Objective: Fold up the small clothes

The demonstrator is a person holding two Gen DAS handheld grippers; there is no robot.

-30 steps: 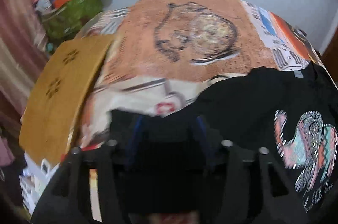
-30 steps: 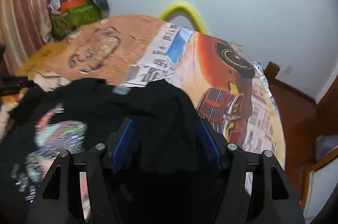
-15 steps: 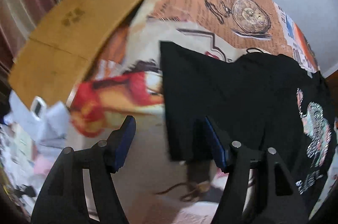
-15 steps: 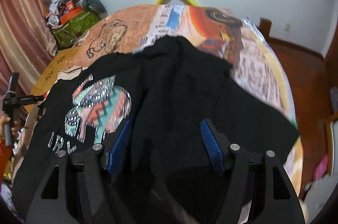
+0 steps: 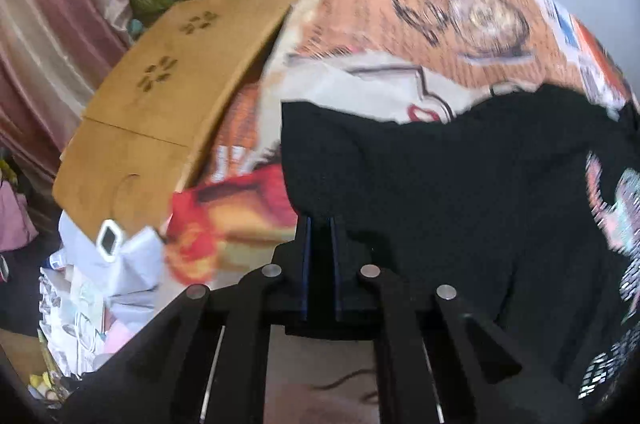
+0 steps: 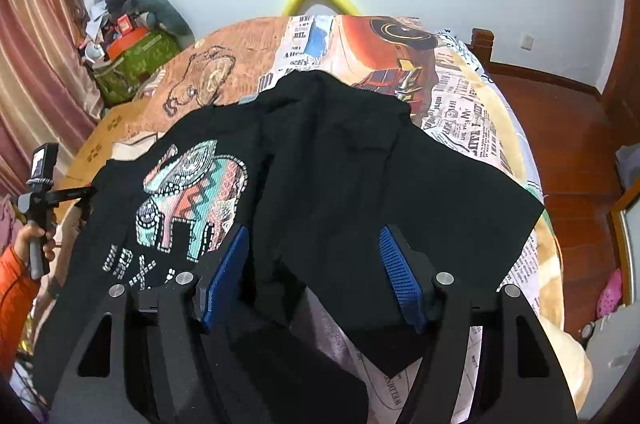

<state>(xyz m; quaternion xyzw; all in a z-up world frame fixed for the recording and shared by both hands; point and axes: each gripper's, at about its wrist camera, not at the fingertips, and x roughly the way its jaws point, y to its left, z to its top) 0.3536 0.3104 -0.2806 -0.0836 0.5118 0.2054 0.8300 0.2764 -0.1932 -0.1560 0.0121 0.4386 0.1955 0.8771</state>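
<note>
That black tee [image 6: 340, 159] looks light and floppy, so grab edges: left gripper [image 5: 320, 224] jaws closing on its corner, right gripper [image 6: 312, 256] jaws apart over it.

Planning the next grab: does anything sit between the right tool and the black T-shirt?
Nothing visible does. The right tool hangs open directly over the black T-shirt, and only the shirt's own fabric shows between its blue pads. The shirt lies on the printed bedspread.

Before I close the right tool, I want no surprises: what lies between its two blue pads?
Only the black T-shirt: in the right wrist view its fabric runs between the open right tool pads; nothing else there.
</note>
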